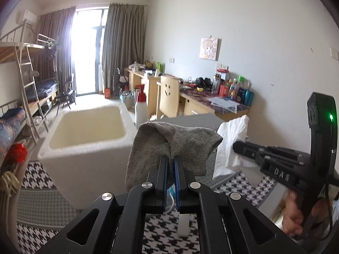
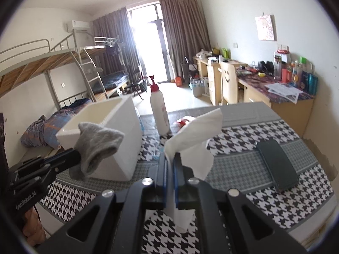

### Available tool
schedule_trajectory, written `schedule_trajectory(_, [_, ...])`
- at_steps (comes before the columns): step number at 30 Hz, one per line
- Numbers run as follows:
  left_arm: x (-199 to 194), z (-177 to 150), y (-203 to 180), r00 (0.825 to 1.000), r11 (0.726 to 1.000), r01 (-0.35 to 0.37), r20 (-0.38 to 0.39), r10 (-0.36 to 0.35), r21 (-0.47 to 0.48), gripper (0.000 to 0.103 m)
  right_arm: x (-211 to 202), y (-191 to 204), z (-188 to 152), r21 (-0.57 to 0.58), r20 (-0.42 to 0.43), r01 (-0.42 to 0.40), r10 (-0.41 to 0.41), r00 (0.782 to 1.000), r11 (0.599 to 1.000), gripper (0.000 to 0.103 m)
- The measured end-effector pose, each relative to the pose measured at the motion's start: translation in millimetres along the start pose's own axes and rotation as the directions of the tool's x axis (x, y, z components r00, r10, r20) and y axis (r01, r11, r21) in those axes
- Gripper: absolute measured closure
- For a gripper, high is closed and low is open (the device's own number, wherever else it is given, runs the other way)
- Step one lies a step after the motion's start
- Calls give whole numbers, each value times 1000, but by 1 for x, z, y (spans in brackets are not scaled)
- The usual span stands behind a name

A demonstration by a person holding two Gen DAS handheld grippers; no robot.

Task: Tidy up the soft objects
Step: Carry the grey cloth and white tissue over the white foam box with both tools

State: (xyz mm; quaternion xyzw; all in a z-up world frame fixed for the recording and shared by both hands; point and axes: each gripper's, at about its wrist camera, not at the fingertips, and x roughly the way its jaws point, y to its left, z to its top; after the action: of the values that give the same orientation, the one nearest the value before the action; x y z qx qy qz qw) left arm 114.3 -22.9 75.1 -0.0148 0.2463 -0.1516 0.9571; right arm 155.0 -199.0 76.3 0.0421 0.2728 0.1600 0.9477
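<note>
My left gripper point(image 1: 171, 158) is shut on a grey sock point(image 1: 169, 146) and holds it in the air just right of the white foam box point(image 1: 84, 148). The sock point(image 2: 97, 146) and left gripper point(image 2: 77, 155) also show in the right wrist view, in front of the box point(image 2: 118, 127). My right gripper point(image 2: 172, 155) is shut on a white tissue point(image 2: 190, 141) and holds it above the houndstooth cloth. In the left wrist view the right gripper point(image 1: 235, 146) and the tissue point(image 1: 233, 144) are at the right.
A white bottle with a red pump point(image 2: 159, 110) stands behind the box. A dark flat case point(image 2: 277, 165) lies on the checked tablecloth point(image 2: 254, 137) at the right. A small red and white item point(image 2: 184, 120) lies near the bottle. Bunk beds and desks stand behind.
</note>
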Motion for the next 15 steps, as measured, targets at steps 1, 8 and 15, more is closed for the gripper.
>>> schedule_trajectory(1, [0, 4, 0, 1000, 1000, -5, 7, 5, -1, 97, 0, 1, 2, -4, 6, -5, 5, 1000, 1000, 96])
schedule_trajectory(8, [3, 30, 12, 997, 998, -59, 51, 60, -20, 97, -1, 16, 17, -52, 64, -31, 34, 997, 998, 96])
schedule_trajectory(15, [4, 45, 22, 991, 994, -103, 88, 105, -21, 97, 4, 26, 31, -74, 106, -73, 81, 991, 995, 96])
